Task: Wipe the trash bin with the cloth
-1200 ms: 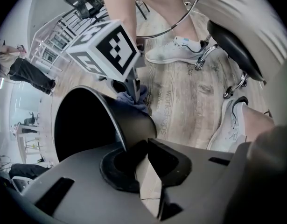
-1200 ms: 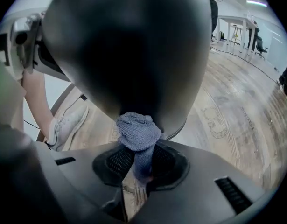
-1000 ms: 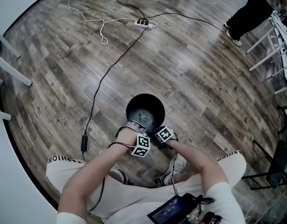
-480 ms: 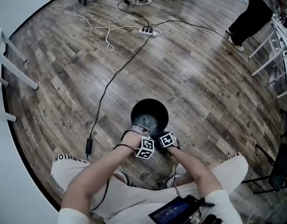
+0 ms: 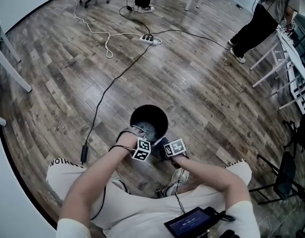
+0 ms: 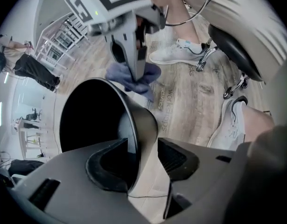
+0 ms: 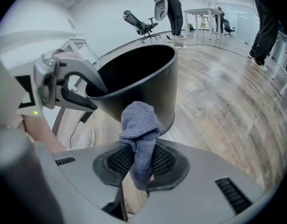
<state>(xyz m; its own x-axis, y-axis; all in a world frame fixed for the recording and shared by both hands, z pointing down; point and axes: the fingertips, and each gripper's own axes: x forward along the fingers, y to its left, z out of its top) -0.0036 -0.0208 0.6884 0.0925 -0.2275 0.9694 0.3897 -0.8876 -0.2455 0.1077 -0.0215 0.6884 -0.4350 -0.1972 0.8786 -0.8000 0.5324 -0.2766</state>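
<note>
- My left gripper [image 6: 144,149] jaws have just been opening and stand apart, with the trash bin [image 6: 94,120] rim between them; unheld, it could tip.
- My right gripper [image 7: 142,164] clamps the cloth [image 7: 139,125], with the bin just beyond; a thin pinch may slip.

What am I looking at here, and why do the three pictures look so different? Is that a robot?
There is no robot here. A person holds a two-jaw hand tool, called a gripper, in each hand. The head view looks down from a camera on the person's head. The other two views come from a camera riding on each gripper. On the brown wooden plank floor stands a round black trash bin. The left gripper straddles the bin's rim. Its jaws have just been opening, so the bin's wall stands between them without being pinched. The right gripper is shut on a blue-grey textured cloth, near the bin's outer wall.
</note>
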